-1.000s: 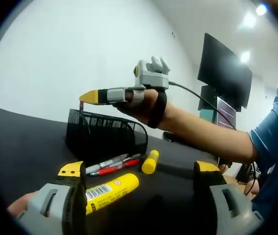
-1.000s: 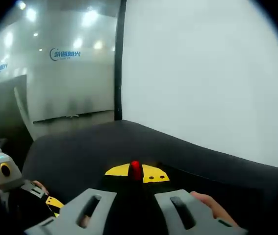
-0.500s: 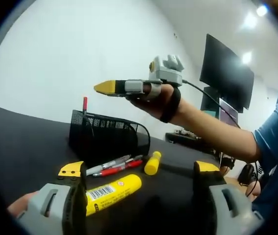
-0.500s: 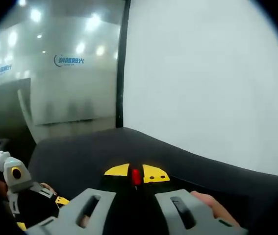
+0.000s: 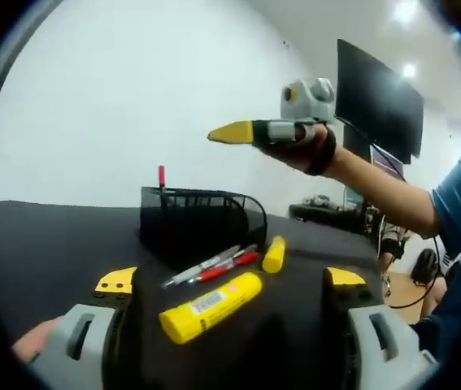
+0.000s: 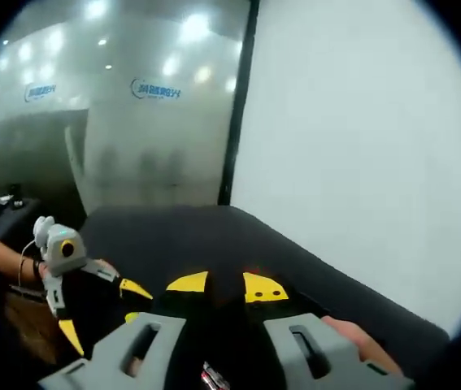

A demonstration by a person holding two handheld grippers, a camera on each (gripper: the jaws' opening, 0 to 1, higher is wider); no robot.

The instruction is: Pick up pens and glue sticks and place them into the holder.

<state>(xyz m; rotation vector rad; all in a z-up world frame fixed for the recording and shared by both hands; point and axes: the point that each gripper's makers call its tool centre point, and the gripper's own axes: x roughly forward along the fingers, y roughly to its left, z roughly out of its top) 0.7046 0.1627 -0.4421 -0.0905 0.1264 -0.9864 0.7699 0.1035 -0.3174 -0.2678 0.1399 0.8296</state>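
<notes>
Left gripper (image 5: 230, 284): we held its fingers wide apart over the glue stick (image 5: 210, 305).
Right gripper (image 5: 232, 132): fingers nearly together, empty, above the holder (image 5: 202, 225).

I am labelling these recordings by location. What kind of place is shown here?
Probably an office or a lab. A dark monitor stands at the back, a glass wall bears a blue company sign under ceiling lights, and a black table carries a mesh desk holder, pens and glue sticks.
</notes>
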